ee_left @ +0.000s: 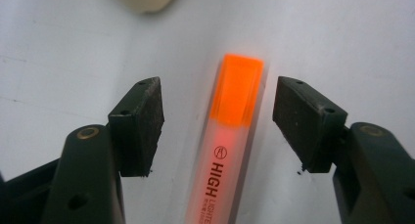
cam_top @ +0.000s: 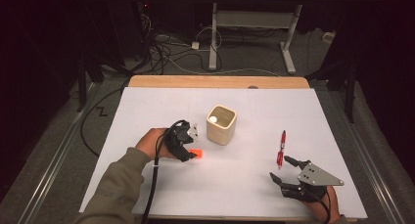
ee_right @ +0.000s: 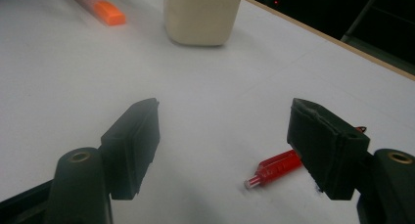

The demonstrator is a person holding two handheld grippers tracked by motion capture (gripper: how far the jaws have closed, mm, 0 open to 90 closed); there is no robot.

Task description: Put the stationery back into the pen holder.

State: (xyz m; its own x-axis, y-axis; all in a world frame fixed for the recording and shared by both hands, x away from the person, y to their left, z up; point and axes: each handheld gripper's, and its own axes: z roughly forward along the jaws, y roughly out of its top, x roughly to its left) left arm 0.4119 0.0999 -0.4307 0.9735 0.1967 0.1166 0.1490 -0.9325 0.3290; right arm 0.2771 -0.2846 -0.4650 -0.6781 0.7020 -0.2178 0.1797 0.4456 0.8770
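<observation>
Orange highlighter (ee_left: 230, 136) lies flat on the white surface (cam_top: 161, 106) near the cream cup (cam_top: 221, 124), between the left gripper (ee_left: 218, 123) jaws, untouched. Right gripper (ee_right: 225, 145) jaws apart, empty, beside the red pen (ee_right: 274, 168).

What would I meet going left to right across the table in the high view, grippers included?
Left gripper → orange highlighter lying between its open jaws → cream square cup → red pen → right gripper, open.
</observation>
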